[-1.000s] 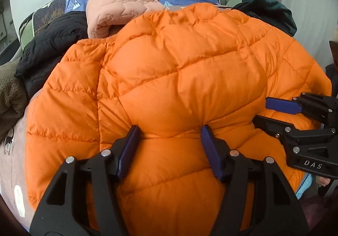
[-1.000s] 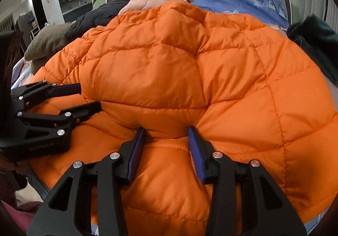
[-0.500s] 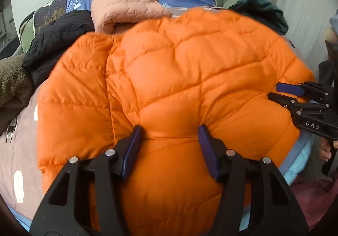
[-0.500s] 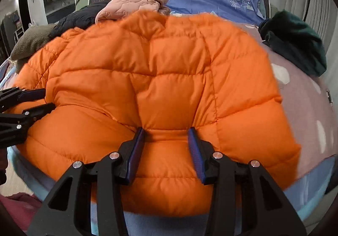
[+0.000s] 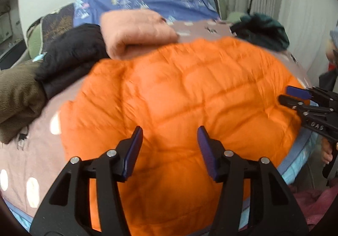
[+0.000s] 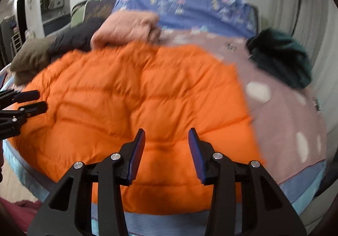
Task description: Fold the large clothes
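A large orange quilted puffer jacket point(image 5: 179, 96) lies spread on the bed, its near hem hanging over the front edge; it also fills the right wrist view point(image 6: 135, 98). My left gripper point(image 5: 169, 141) is at the jacket's near hem, jaws apart with a fold of orange fabric between them. My right gripper point(image 6: 166, 141) stands the same way at the hem further right, with the fabric bunched between its pads. Each gripper shows in the other's view: the right one point(image 5: 295, 98) at the right edge, the left one point(image 6: 31, 101) at the left edge.
A mauve spotted bedsheet point(image 6: 285, 113) covers the bed. At the back lie a folded pink quilted garment point(image 5: 135, 31), a black garment point(image 5: 71, 56), an olive fleece point(image 5: 17, 96) and a dark green garment point(image 6: 281, 56). A blue tree-print cover point(image 5: 152, 1) stands behind. A curtain is at the right.
Both grippers have pulled back toward the bed's front edge, and the jacket has come down from a raised bulge to lie flatter, uncovering the sheet and the pile of clothes behind it.
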{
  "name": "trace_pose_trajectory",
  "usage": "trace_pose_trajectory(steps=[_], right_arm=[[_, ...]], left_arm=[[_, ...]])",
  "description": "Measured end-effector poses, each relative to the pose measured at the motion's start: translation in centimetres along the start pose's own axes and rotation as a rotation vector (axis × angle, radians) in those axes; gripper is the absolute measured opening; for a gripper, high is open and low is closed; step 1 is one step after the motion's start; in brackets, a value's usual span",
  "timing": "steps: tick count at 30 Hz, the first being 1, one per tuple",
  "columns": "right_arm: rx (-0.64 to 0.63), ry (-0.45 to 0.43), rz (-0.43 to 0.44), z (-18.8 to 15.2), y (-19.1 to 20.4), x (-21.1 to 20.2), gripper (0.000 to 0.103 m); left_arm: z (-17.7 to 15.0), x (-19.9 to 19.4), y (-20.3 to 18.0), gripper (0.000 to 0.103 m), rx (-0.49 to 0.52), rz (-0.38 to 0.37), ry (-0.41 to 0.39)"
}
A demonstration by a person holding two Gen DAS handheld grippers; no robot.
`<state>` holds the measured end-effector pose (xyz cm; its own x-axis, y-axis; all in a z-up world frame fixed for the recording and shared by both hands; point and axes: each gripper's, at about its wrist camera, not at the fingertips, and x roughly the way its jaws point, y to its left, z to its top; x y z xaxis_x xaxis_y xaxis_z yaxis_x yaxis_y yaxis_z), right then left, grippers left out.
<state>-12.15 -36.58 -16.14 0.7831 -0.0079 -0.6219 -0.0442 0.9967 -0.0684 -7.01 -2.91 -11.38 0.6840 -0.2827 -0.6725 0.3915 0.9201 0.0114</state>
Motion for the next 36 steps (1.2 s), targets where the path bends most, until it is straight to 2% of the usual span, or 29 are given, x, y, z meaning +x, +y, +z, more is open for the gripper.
trace_pose_trajectory(steps=[2,3,5,8,10,12,14,17,21,23,24,25,28,36], right_arm=[[0.022,0.078,-0.035,-0.4,-1.1,2.4,0.044],[0.049,0.146,0.005,-1.4,-1.9,4.6,0.044],[0.07,0.134,0.02,-1.8,-2.0,5.0,0.044],[0.03,0.163,0.001,-0.4,-1.4,4.4,0.044],[0.068,0.123,0.076,1.6,-1.9,2.8,0.044],[0.058,0.056,0.087,3.6,-1.9,1.8,0.044],[0.039,0.01,0.083,5.8,-1.6,2.0,0.044],[0.018,-0.007,0.118,8.9,-0.4,4.1,0.044],[0.024,0.016,0.155,11.9,0.5,8.2,0.044],[0.018,0.064,0.15,11.9,1.1,10.6,0.044],[0.009,0.111,0.134,11.1,1.4,12.6,0.046],[-0.004,0.135,0.119,10.1,1.7,14.4,0.046],[0.002,0.127,0.127,9.3,2.0,15.8,0.047],[-0.006,0.123,0.121,8.8,2.2,16.4,0.048]], left_arm=[[-0.4,1.0,1.1,0.055,-0.021,0.029,0.042],[-1.2,2.9,2.0,0.055,-0.037,0.038,0.098],[-2.2,4.1,2.2,0.056,-0.036,0.008,0.068],[-1.5,3.6,1.5,0.054,-0.013,0.044,0.093],[-0.5,2.8,1.6,0.052,-0.02,0.023,0.105],[1.1,1.9,1.8,0.053,-0.045,-0.024,0.07],[2.6,1.4,2.2,0.053,-0.056,-0.027,0.039],[5.9,2.6,2.4,0.053,-0.046,0.003,0.0],[8.9,6.1,2.8,0.054,-0.081,-0.009,0.031],[9.1,8.4,3.0,0.06,-0.083,0.024,0.073],[8.4,10.5,3.1,0.064,-0.078,0.043,0.133],[8.0,11.6,3.4,0.069,-0.079,0.055,0.155],[7.4,12.8,4.5,0.069,-0.135,0.02,0.149],[6.8,13.3,3.9,0.069,-0.12,0.035,0.139]])
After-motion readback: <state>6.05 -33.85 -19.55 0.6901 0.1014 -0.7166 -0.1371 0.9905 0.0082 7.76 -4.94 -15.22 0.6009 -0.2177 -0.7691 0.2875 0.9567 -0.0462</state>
